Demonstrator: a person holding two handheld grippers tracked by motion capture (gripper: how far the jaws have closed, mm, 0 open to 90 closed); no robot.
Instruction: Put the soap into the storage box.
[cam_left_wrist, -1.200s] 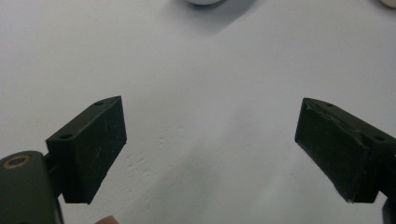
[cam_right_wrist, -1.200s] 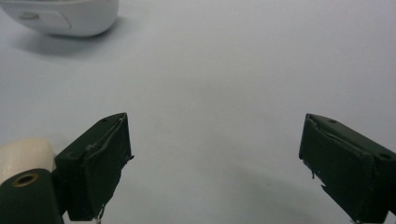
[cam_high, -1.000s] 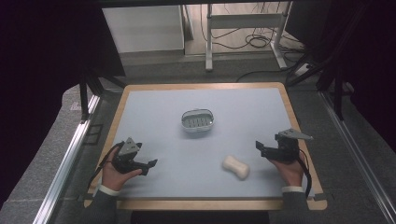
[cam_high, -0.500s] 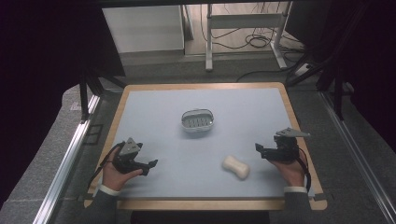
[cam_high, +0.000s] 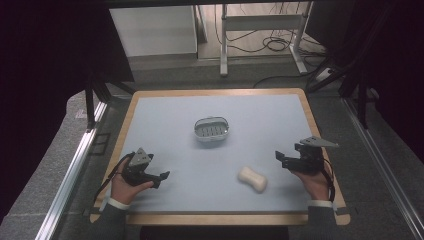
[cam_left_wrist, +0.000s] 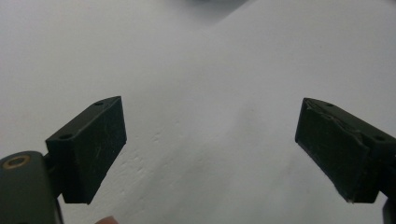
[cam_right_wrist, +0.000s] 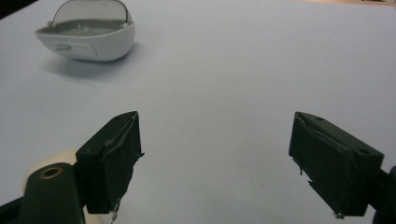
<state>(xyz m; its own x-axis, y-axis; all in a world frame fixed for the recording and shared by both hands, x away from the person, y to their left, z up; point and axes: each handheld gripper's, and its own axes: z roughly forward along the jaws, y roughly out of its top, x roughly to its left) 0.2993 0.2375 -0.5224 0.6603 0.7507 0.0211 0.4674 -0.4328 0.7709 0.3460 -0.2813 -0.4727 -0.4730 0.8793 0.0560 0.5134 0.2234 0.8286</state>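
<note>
High view: oval slotted soap dish (cam_high: 211, 129), waisted cream soap bar (cam_high: 252, 179); both grippers' jaws spread, empty.

Your grey sleeves (cam_high: 114, 220) show white cuffs (cam_high: 118, 204); black grippers, left gripper (cam_high: 161, 176), right gripper (cam_high: 281, 157), carry grey triangular plates, trailing black cables.

The person's two forearms come in from the near edge, one at each side. The left hand (cam_high: 124, 184) holds the left gripper (cam_high: 161, 178) low, pointing off to the right. In the left gripper view its jaws stand wide apart with nothing between them. The right hand (cam_high: 315, 182) holds the right gripper (cam_high: 281, 159) pointing leftward, its grey plate on top. Its jaws are likewise spread wide and bare.
</note>
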